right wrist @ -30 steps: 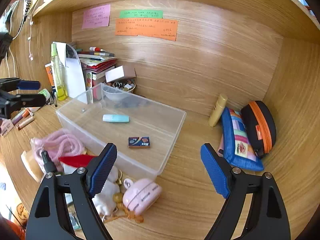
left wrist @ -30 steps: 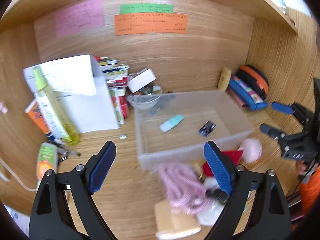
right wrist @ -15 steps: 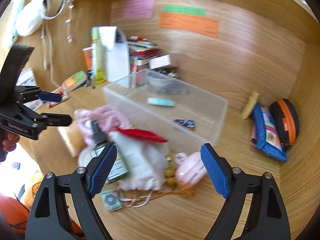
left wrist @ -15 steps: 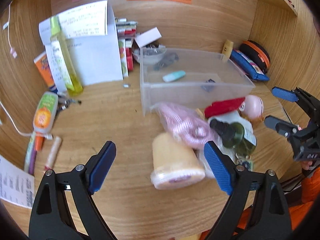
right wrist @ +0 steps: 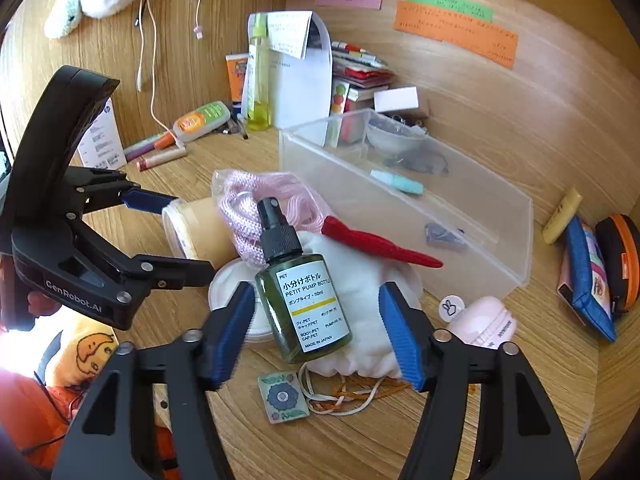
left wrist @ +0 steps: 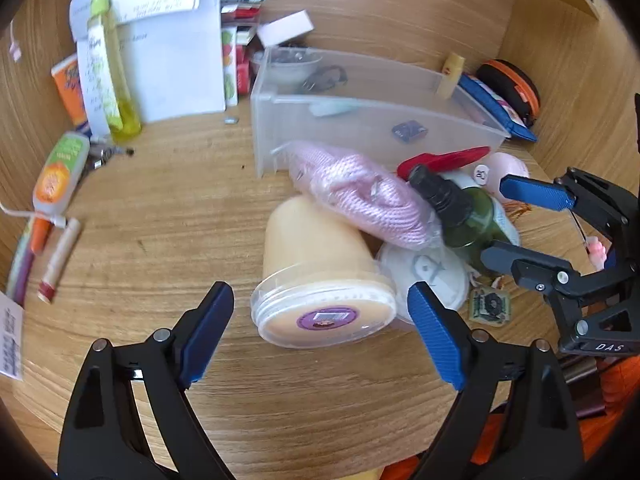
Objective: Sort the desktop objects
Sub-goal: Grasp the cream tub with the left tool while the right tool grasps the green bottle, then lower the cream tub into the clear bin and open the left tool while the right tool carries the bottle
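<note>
the right gripper [right wrist: 316,330] straddles the green pump bottle [right wrist: 304,304], fingers closing but not yet pressing it; the bottle lies on a white pouch [right wrist: 360,292] at 6 o'clock of the clear bin [right wrist: 500,240]. the left gripper [left wrist: 320,332] hangs wide open around a yellow lidded tub [left wrist: 320,276] on its side, touching nothing. the step looks like picking up; next, each needs a firm squeeze, then a lift to the bin. the wooden bench [left wrist: 160,220] sits cluttered inside a wood-walled alcove.

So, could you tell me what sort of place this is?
Most likely a wooden study desk nook: sticky notes on the back panel, stacked books, and toiletries around a clear bin.
</note>
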{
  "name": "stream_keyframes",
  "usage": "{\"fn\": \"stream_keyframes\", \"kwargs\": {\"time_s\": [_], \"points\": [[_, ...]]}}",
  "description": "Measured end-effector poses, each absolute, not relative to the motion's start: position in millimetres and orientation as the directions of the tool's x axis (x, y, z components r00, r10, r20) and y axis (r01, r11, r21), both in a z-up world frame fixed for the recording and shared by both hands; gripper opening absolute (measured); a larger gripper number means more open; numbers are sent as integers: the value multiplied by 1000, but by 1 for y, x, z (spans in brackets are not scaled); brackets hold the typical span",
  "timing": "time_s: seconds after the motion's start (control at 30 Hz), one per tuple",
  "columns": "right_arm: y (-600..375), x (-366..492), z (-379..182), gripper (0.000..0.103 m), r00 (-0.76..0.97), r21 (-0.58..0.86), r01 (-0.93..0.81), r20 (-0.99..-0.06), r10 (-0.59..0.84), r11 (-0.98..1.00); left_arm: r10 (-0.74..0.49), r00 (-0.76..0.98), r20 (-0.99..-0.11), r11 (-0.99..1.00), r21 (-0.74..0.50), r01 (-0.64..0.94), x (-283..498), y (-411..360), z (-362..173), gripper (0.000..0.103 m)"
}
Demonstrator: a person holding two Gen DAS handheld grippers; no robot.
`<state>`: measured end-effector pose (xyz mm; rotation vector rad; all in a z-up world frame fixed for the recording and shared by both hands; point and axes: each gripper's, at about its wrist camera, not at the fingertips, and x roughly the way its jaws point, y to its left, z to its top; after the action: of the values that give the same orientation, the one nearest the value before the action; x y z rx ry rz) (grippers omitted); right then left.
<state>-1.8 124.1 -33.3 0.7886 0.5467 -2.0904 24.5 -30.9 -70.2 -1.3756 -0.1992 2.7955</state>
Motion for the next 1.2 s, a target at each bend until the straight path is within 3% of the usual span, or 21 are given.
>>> {"fn": "stream_keyframes", "kwargs": {"time_s": [0.37,0.43,0.5,0.93,1.2], "points": [[107,-11,-47,56,-437,-93,818,-743,-507,-568,74,-665,-743,-963,-228,147,25,-47,-79,82],[105,-11,-49,54,-435,-89,817,-744,-507,-570,57,-664,-746,-964,-215,159,27,-50,-80,79],[104,-11,-50,45,-436,-86,814,-743,-508,-574,14,-657,-754,-968,-175,179,29,-53,-83,73],[119,-19,-33,39,-422,9,802,-699,-577,-598,-16,-669,-743,-957,-183,227,20,-72,-86,68],[126,-25,-21,39,-429,38,797,-667,-609,-603,-71,-730,-680,-950,-177,257,30,-85,-64,60]]}}
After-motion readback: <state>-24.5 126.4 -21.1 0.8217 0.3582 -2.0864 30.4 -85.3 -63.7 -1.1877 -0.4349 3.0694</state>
